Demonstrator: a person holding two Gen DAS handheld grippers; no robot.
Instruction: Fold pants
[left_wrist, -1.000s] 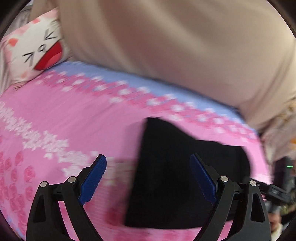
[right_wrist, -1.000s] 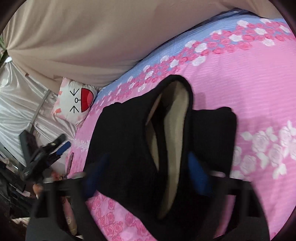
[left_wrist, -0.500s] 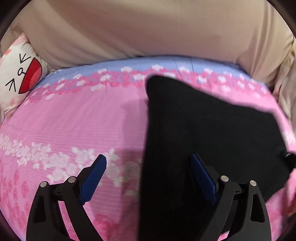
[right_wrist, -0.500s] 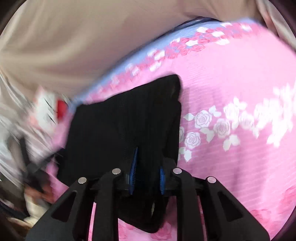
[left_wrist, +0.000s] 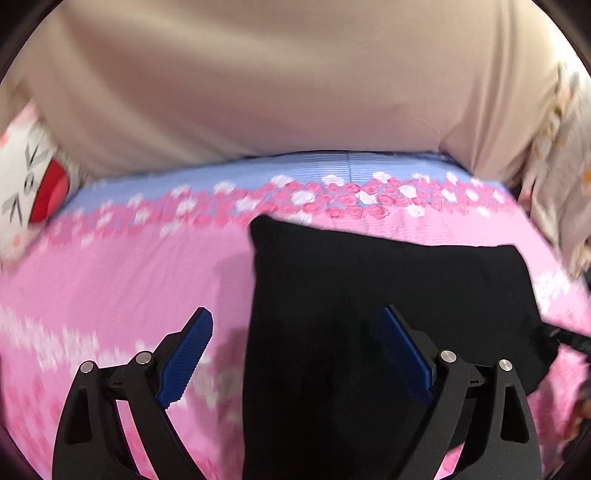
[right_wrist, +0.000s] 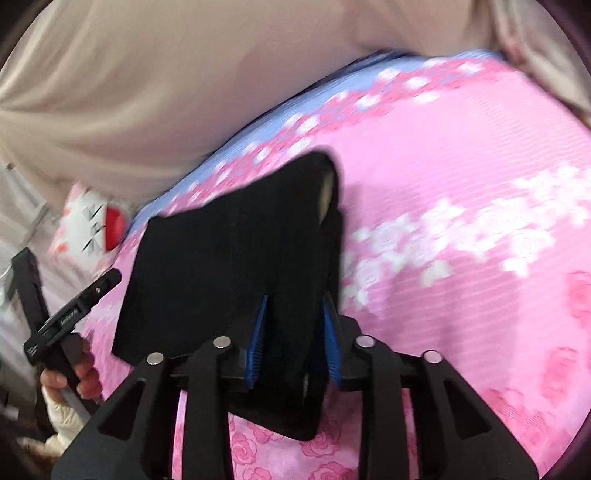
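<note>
Right gripper (right_wrist: 293, 339) is clamped on the near edge of the folded black pants (right_wrist: 236, 266) lying on the pink floral bed (right_wrist: 461, 155), left gripper (left_wrist: 295, 354) spread wide above their left side.

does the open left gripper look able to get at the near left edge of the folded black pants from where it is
Probably yes. The left gripper is open with the left edge of the folded black pants between its fingers, and nothing lies between them on the pink floral bedsheet.

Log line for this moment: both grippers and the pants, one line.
left gripper: open, over pants edge | right gripper: shut on folded black pants | surface: pink floral bedsheet
</note>
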